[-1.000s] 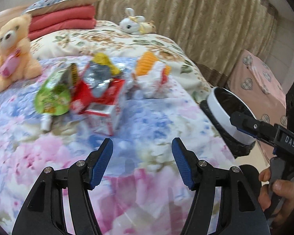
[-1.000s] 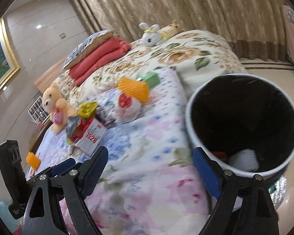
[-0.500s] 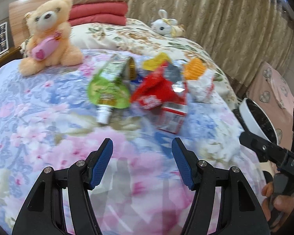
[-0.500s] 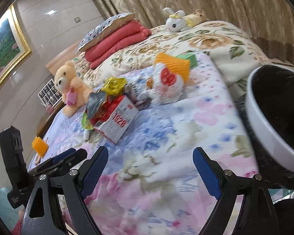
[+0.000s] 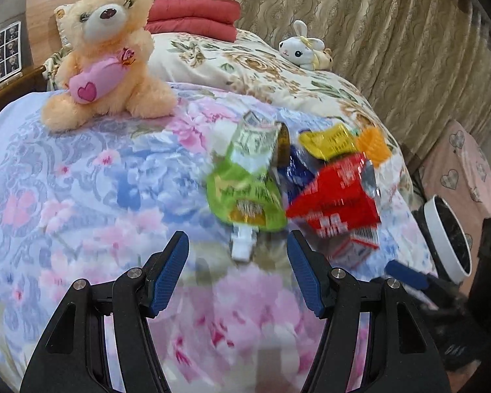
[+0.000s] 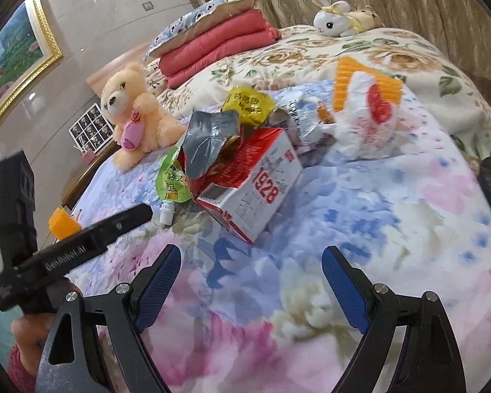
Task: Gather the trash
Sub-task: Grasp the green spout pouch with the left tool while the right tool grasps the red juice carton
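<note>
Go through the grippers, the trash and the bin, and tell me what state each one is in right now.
Left gripper: jaws open, empty.
Right gripper: jaws open, empty.
Green pouch: lying on the bed, white cap on.
Red carton: on its side, top torn open.
Grey foil bag: crumpled, torn open.
Yellow wrapper: crumpled.
White plastic bag: scrunched.
Bin: upright beside the bed.

Left gripper [image 5: 237,255] and right gripper [image 6: 251,270]: black plastic arms, silver screws, textured blue fingertip pads [image 5: 168,275]. White "GenRobot.AI" lettering on the body. Red knitted sleeve [image 6: 18,368].
</note>
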### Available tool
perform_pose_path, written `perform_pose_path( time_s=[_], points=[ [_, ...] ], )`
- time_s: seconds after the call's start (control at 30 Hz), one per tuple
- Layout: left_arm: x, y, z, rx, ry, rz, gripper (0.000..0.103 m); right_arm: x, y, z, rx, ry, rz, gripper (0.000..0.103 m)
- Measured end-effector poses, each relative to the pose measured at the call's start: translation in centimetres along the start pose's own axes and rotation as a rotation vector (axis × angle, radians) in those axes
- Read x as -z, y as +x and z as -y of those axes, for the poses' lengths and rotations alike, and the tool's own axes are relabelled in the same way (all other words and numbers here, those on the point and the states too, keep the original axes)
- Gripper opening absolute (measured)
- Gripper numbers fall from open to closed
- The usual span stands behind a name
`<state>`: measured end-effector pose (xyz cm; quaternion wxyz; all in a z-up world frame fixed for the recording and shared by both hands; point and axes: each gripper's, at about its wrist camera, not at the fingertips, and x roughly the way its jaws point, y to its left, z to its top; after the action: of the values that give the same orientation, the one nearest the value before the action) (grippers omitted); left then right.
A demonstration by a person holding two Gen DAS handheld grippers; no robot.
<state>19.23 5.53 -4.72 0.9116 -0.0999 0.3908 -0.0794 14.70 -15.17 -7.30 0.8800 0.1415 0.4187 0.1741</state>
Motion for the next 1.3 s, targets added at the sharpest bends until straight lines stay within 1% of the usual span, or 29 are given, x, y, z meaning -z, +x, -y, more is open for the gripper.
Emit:
perform_pose_path(
  time_s=[0.1,0.27,0.3,0.47,0.57,0.6,0.63,0.67,0.73,0.77,0.9,1.0,1.17,1.2,1.3],
  points=[
    [-1.3,0.8,-0.2,0.012,0.000,0.003,0.063,-0.7,0.8,-0.5,0.021,-0.009,0.002,0.089],
    [-2.6,3.1,-0.2,0.022,-0.001,-0.025,0.063,-1.4,2.5,-1.1,0.059,-0.031,-0.020,0.087],
    [-2.7,3.3,-0.3,0.025,-0.003,-0.031,0.063,-1.6,2.9,-1.1,0.068,-0.032,-0.026,0.085],
    [-3.0,5.0,-0.2,0.051,-0.024,-0.063,0.063,-2.2,3.6,-1.1,0.094,-0.037,-0.030,0.070],
    [-3.0,5.6,0.4,0.045,-0.006,-0.073,0.063,-2.3,3.6,-0.9,0.097,-0.034,-0.028,0.053],
    [-3.0,5.8,0.6,0.038,0.004,-0.075,0.060,-2.3,3.5,-0.7,0.098,-0.032,-0.027,0.050],
    [-2.9,5.9,0.7,0.037,0.010,-0.078,0.059,-2.2,3.3,-0.5,0.093,-0.030,-0.024,0.047],
    [-2.8,5.9,0.8,0.039,0.013,-0.079,0.058,-2.2,3.1,-0.5,0.093,-0.031,-0.021,0.045],
    [-2.7,5.7,0.7,0.051,0.012,-0.076,0.053,-1.9,2.2,-0.3,0.081,-0.034,-0.011,0.037],
    [-2.7,5.5,0.8,0.057,0.012,-0.077,0.053,-1.8,1.9,-0.2,0.075,-0.034,-0.010,0.036],
    [-2.0,4.4,1.1,0.062,0.022,-0.074,0.045,-0.9,-0.3,0.7,0.044,-0.033,-0.008,0.034],
    [-1.0,3.0,1.2,0.079,0.010,-0.065,0.042,-0.3,-2.0,1.5,0.030,-0.041,-0.012,0.034],
    [1.5,0.5,1.3,0.106,-0.028,-0.070,0.041,0.4,-3.5,2.9,0.025,-0.015,-0.034,0.034],
    [2.0,0.2,1.3,0.107,-0.034,-0.077,0.041,0.4,-3.6,3.1,0.025,0.000,-0.034,0.037],
    [3.2,-0.5,1.4,0.099,-0.044,-0.088,0.042,0.4,-3.4,3.5,0.034,0.046,-0.023,0.041]
  ],
)
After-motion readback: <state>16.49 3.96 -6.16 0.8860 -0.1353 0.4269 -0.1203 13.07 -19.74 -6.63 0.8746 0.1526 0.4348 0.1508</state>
